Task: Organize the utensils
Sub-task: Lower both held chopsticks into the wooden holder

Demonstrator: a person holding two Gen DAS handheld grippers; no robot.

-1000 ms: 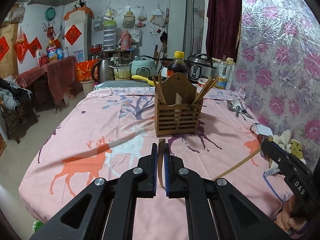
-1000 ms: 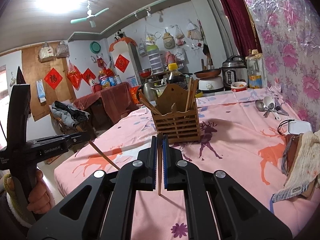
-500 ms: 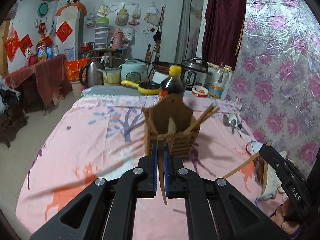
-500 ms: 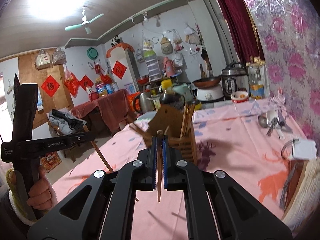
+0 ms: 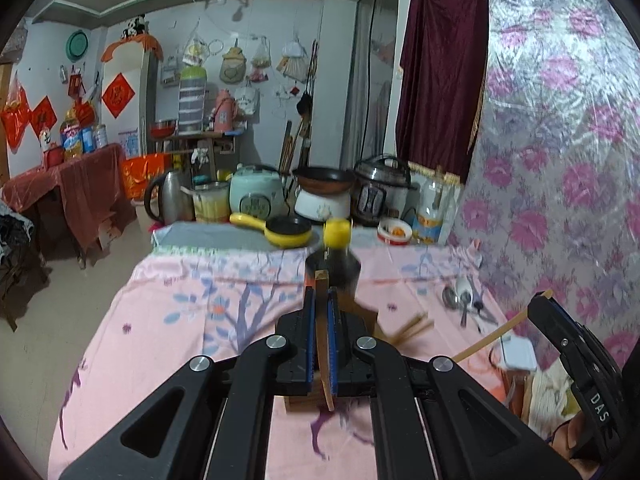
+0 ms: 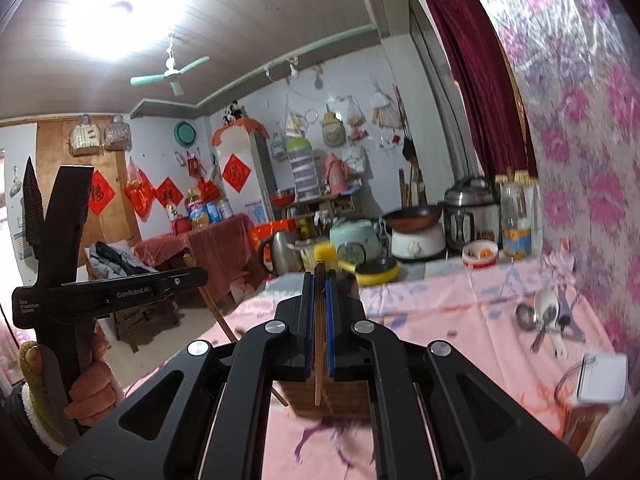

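Two grippers each pinch one chopstick between pressed-together blue pads: the left gripper (image 5: pixel 320 320) holds the left chopstick (image 5: pixel 323 344) upright, the right gripper (image 6: pixel 319 316) the right chopstick (image 6: pixel 319 340). Both hang just above the wooden holder (image 6: pixel 332 396) on the pink tablecloth (image 5: pixel 192 320); spoons (image 6: pixel 540 316) lie well to the holder's right, a dark bottle (image 5: pixel 334 264) just behind it

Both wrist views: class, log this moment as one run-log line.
left tongs: shut on wooden chopstick | right tongs: shut on brown chopstick | slatted wooden holder: below
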